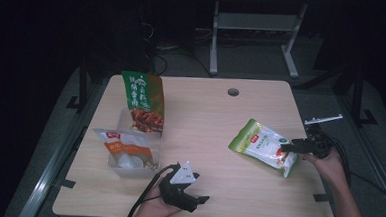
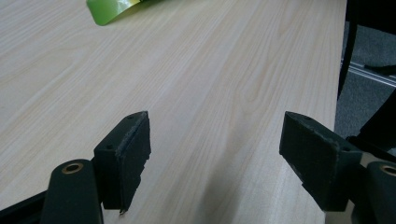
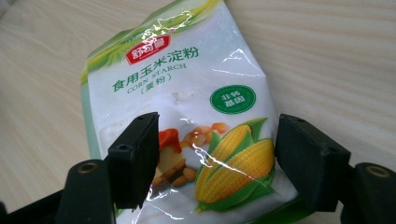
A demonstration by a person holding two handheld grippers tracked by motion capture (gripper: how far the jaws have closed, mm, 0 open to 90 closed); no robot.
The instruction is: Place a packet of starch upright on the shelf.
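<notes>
As the corn starch bag (image 3: 187,116) lies flat at the right of the counter (image 1: 204,134), my right tongs (image 3: 215,154) straddle its lower end, spread wide; I should lower squarely before clamping. Left tongs (image 2: 215,154) gape, empty, bottom centre.

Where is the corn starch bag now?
The corn starch bag lies flat on the table's right half in the high view, under the open right gripper.

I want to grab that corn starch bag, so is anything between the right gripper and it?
Nothing visible. The right gripper has its jaws open directly over the corn starch bag, which lies flat on the table.
</notes>
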